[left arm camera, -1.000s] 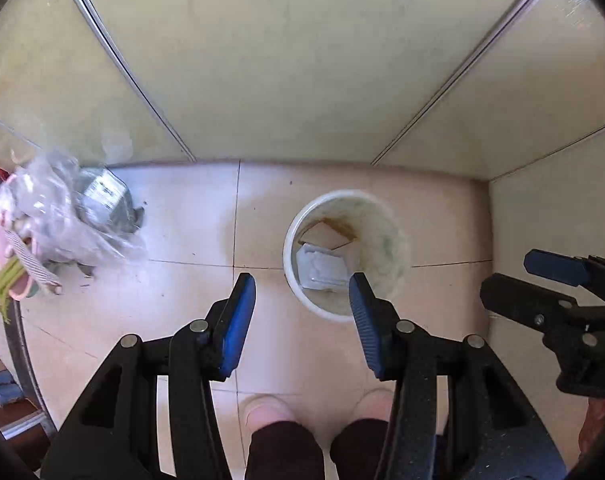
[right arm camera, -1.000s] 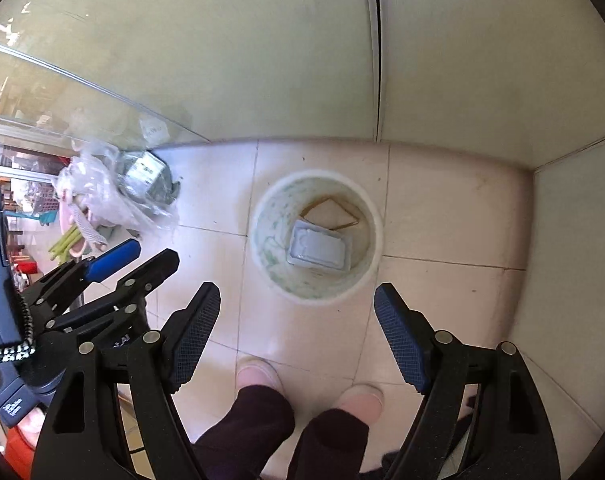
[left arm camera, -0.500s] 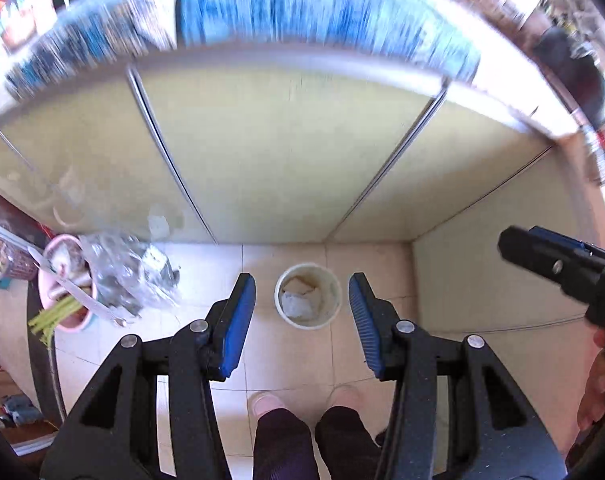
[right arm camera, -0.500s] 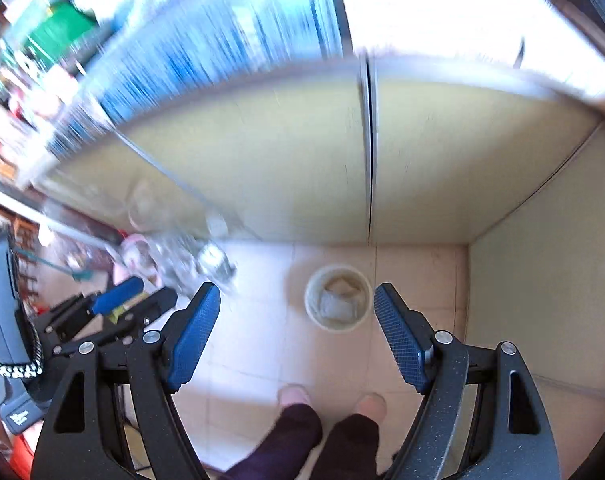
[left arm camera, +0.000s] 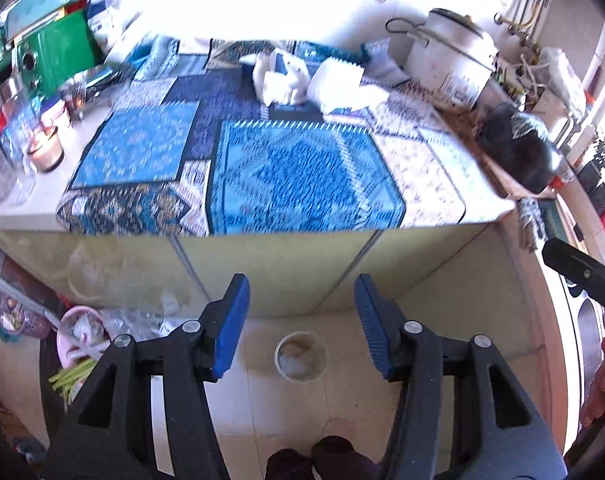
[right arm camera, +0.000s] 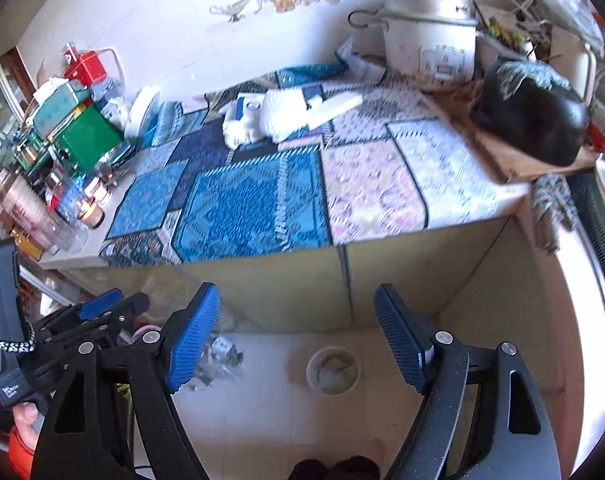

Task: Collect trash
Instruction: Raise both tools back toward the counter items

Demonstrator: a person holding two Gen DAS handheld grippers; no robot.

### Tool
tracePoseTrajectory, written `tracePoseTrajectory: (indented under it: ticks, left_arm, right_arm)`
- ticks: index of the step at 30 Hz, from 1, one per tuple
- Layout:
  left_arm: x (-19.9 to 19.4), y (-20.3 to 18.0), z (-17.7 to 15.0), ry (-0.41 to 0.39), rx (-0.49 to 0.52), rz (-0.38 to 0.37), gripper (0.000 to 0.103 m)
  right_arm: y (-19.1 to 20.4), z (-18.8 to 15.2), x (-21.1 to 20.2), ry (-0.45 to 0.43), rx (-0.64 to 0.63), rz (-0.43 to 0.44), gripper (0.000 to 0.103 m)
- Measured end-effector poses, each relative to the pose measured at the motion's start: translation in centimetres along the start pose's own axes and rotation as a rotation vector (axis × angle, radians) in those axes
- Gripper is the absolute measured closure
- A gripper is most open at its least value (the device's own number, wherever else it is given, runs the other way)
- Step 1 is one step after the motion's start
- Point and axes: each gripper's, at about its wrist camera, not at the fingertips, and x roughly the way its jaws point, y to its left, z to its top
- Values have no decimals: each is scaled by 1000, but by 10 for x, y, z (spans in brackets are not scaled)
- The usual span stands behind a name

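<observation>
On the floor, white bin (left arm camera: 300, 356) contents blur; countertop (right arm camera: 474, 200) clutter smeared.

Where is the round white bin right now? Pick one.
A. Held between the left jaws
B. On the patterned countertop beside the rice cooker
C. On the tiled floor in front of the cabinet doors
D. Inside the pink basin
C: the bin stands on the floor tiles below the cabinet doors, with nothing gripping it.

Blue patterned mats (left arm camera: 302, 176) over the counter; pale floral mat (right arm camera: 372, 196) beside; green box (left arm camera: 52, 58); white rice cooker (right arm camera: 430, 36); white bin (left arm camera: 300, 356); blue gripper pads (left arm camera: 232, 326).
</observation>
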Motion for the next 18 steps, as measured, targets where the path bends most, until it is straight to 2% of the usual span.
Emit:
tracePoseTrajectory:
  ticks: [3,8,14,18]
  left_arm:
    - [0,-7,20,-17,21,-20,46]
    - [10,-24,56,-54,42,-7,44]
    - [30,-35,116,-101,2,36,38]
    - [51,-36,161,-77,-62,53,37]
  right_arm:
    - [-7,17,-2,-31,17,-7,25]
    - [-27,46,6,-38,29,25,25]
    - [-38,93,30,-41,-56,73,25]
    - [-44,132,53,0,-98,125,25]
